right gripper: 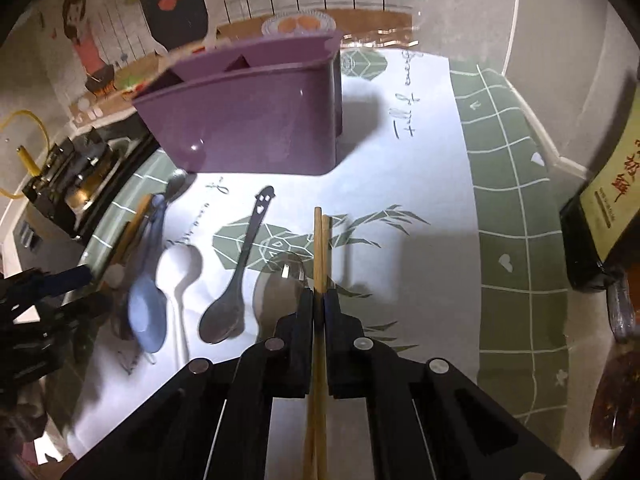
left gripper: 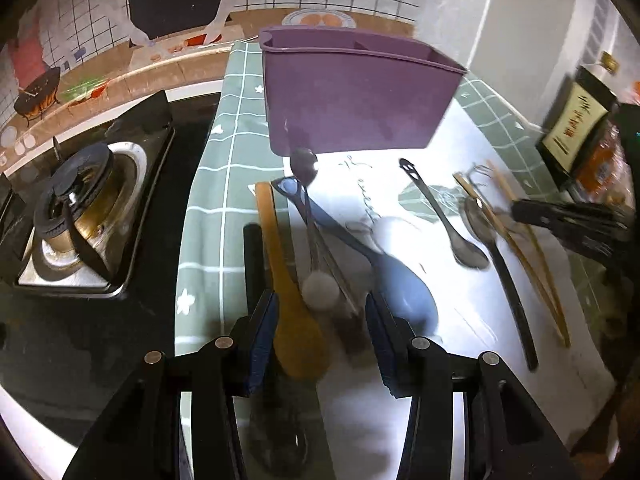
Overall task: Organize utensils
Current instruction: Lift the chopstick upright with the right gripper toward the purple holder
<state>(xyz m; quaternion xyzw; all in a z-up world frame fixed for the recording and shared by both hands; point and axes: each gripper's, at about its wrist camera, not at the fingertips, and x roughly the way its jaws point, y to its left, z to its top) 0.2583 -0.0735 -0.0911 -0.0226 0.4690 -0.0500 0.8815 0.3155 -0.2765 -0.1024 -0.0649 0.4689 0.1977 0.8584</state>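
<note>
A purple utensil holder [left gripper: 352, 100] with compartments stands at the back of the mat; it also shows in the right wrist view [right gripper: 248, 120]. My left gripper [left gripper: 322, 344] is open above a wooden spoon [left gripper: 288, 288], a blue spoon [left gripper: 400, 292] and a white-tipped utensil [left gripper: 320, 288]. My right gripper [right gripper: 319, 300] is shut on a pair of wooden chopsticks [right gripper: 322, 248], which point toward the holder. The right gripper also shows in the left wrist view [left gripper: 520, 210], beside the chopsticks [left gripper: 520, 248]. A black smiley-handled spoon [right gripper: 236, 288] and a white spoon [right gripper: 180, 272] lie on the mat.
A gas stove [left gripper: 80, 216] sits left of the green checked cloth [left gripper: 224, 168]. A dark boxed bottle [right gripper: 608, 208] and packaged items [right gripper: 616, 392] stand at the right. A metal spoon [left gripper: 480, 224] and black-handled utensil [left gripper: 516, 312] lie near the chopsticks.
</note>
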